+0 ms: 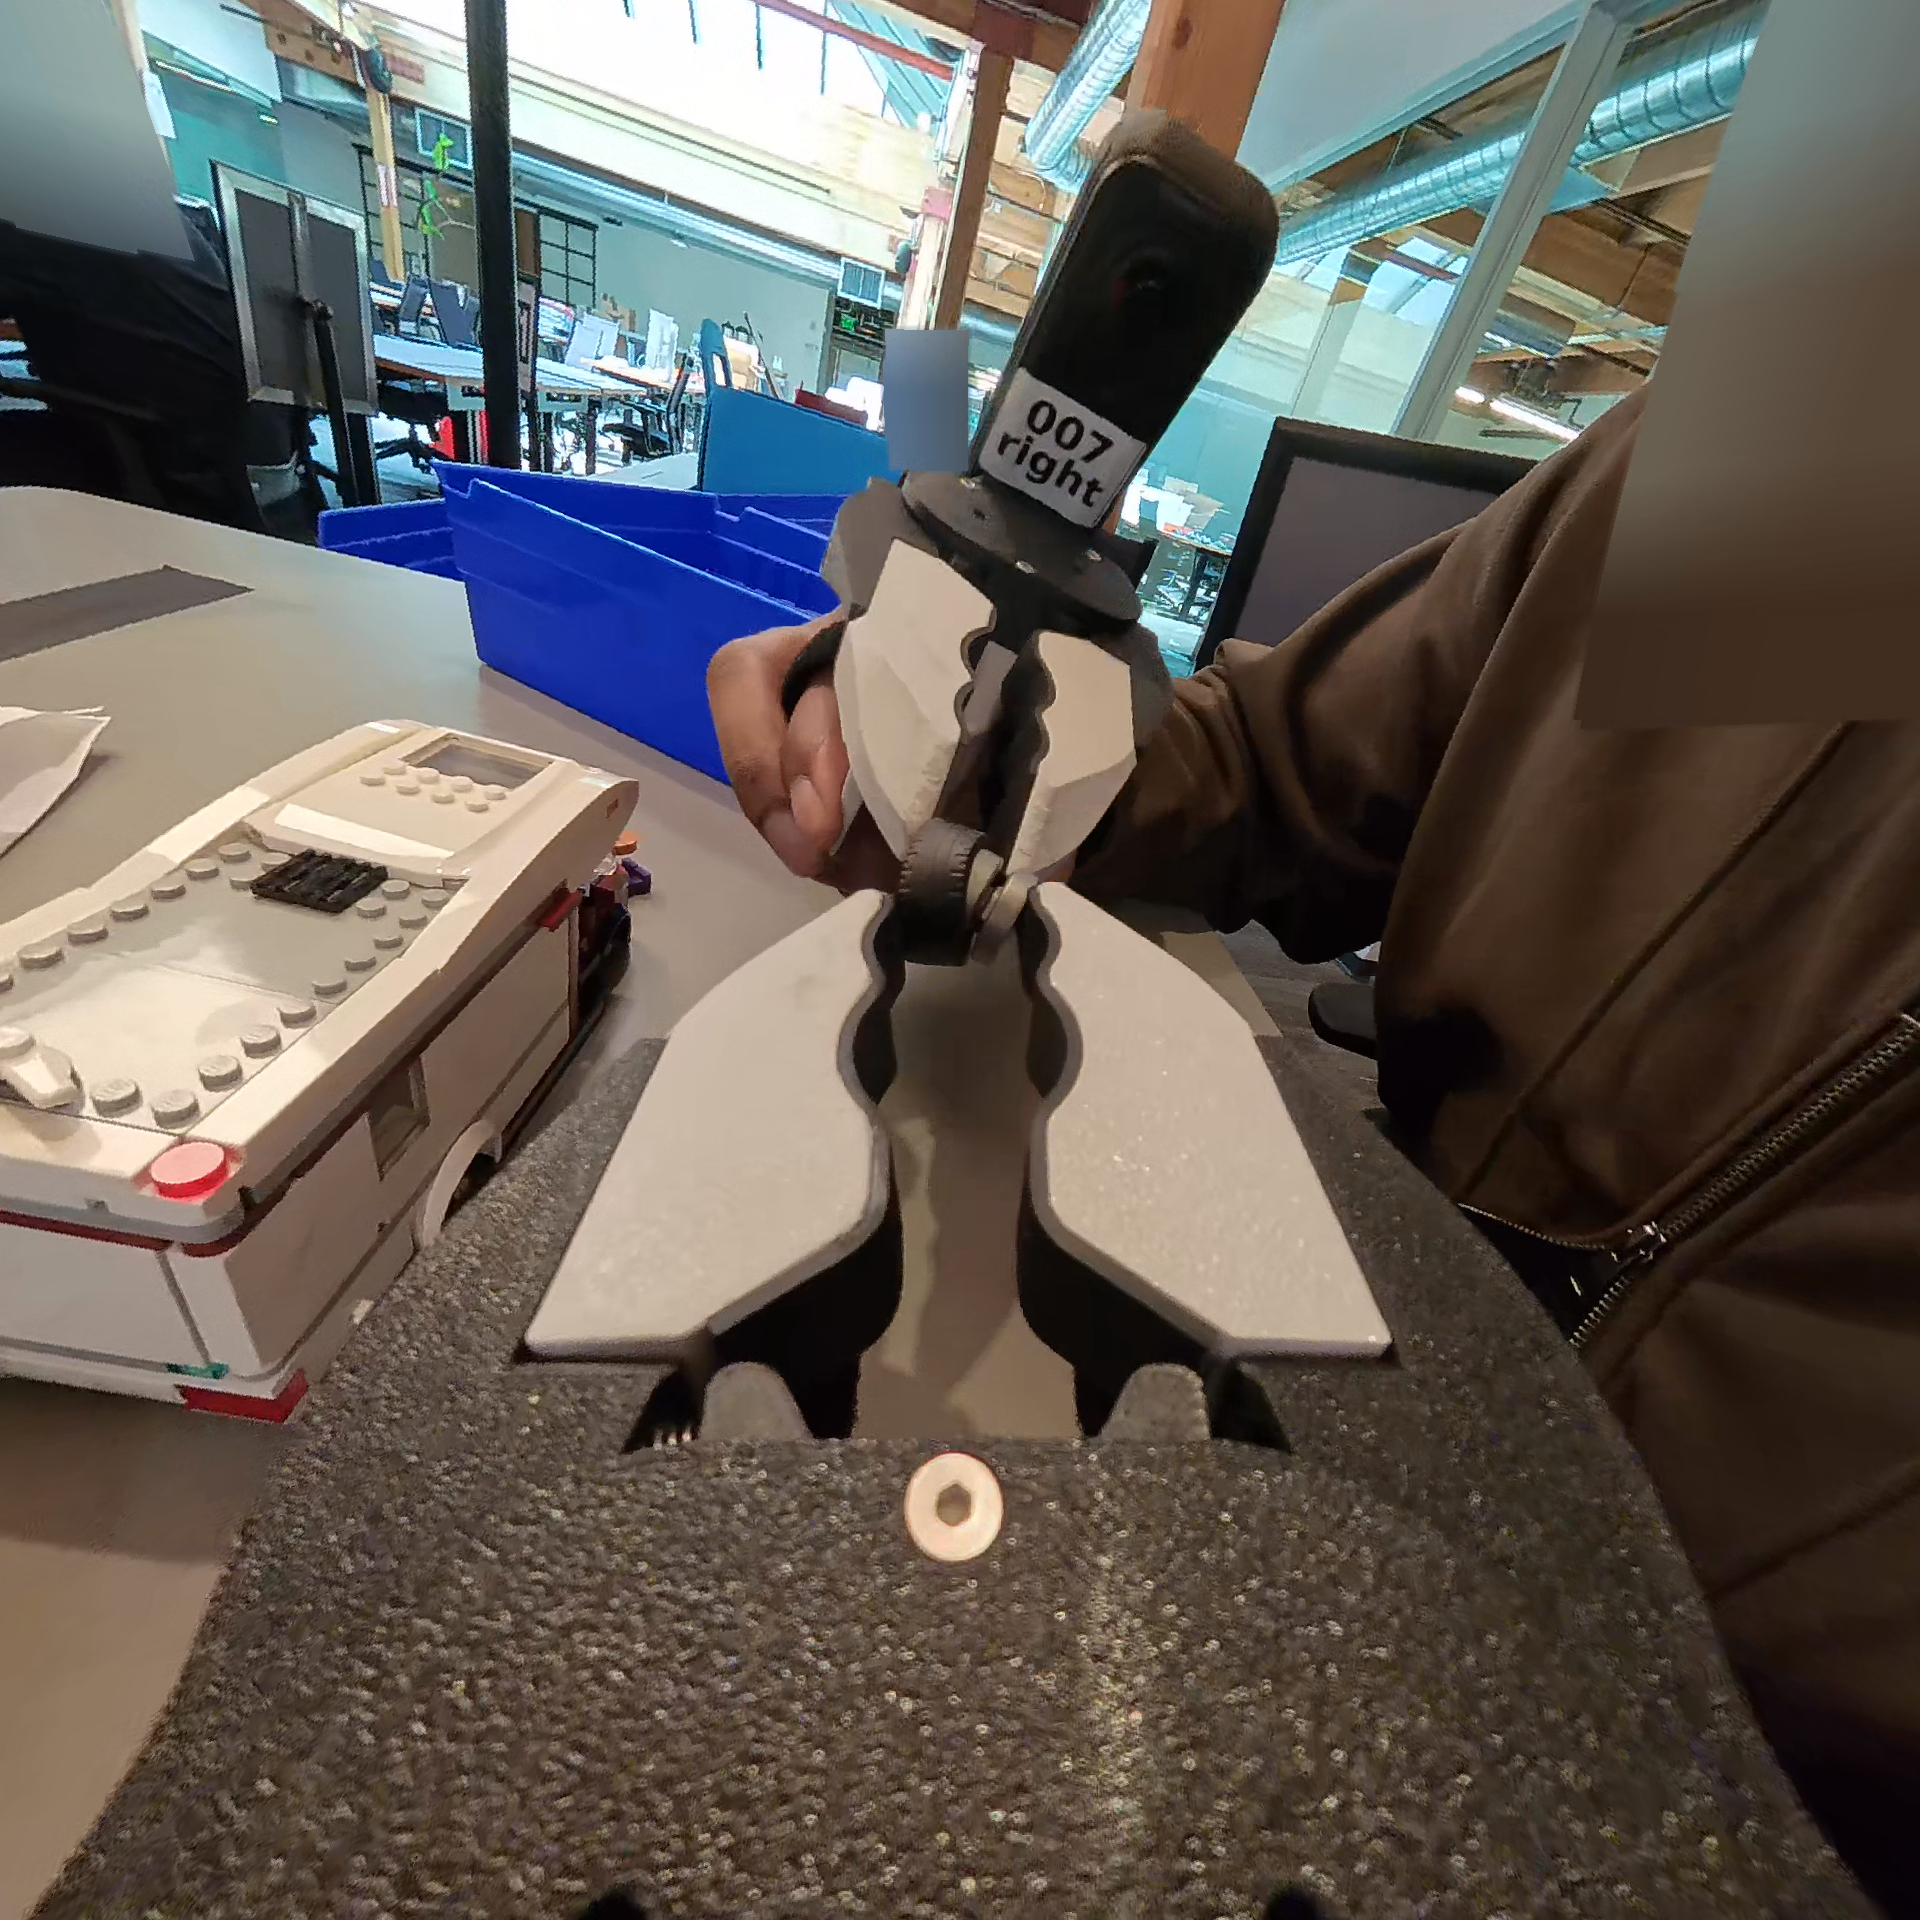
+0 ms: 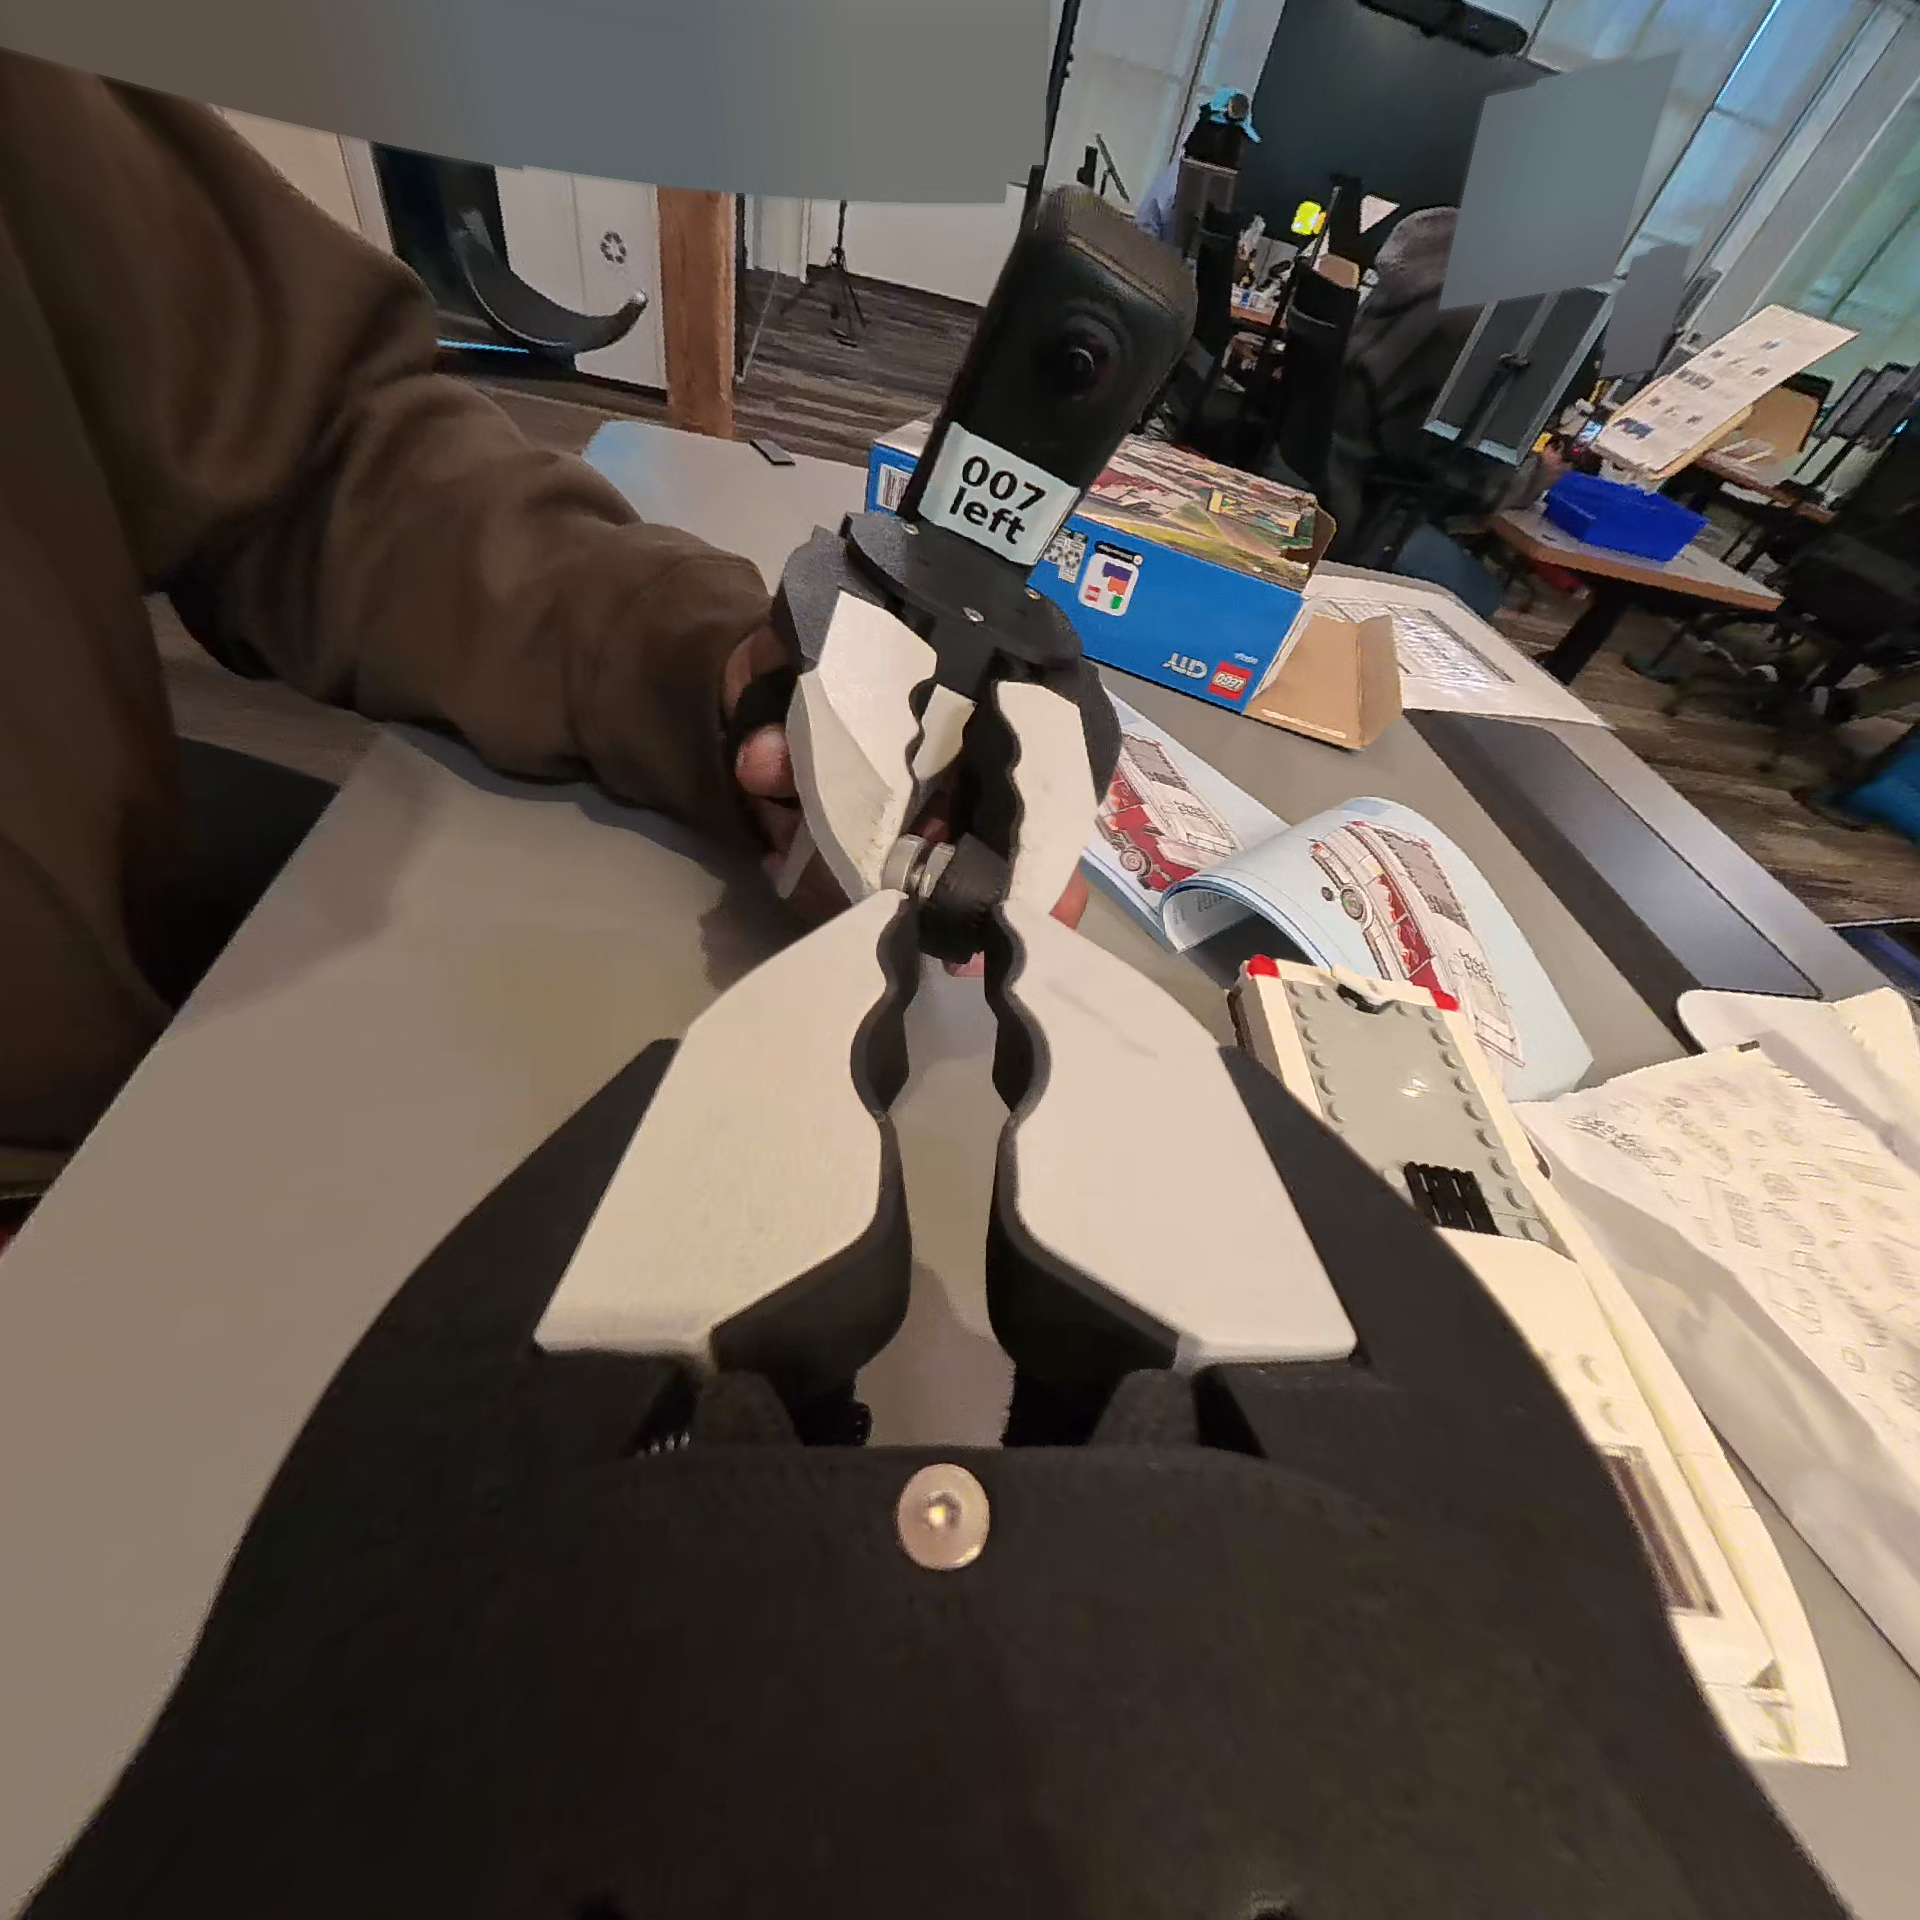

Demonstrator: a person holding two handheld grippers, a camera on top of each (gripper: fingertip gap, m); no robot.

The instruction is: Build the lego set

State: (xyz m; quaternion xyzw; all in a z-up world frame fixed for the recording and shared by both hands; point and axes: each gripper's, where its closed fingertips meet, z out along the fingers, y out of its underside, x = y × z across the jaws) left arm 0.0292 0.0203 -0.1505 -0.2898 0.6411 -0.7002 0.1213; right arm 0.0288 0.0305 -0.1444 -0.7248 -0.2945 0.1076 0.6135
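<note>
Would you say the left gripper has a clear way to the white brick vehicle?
Probably yes: the white brick vehicle lies just left of the left gripper with bare table between.

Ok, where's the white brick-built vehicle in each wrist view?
Left wrist view: the white brick vehicle lies at the left edge, mid-height.
Right wrist view: right of centre, running toward the lower right.
Shared landmark: the black grille on its grey roof.

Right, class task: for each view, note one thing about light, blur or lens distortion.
Left wrist view: bright windows wash out, blue bins stay sharp, edges bend. Right wrist view: left gripper casts soft shadow on table; wheel at its tips slightly blurred.
</note>
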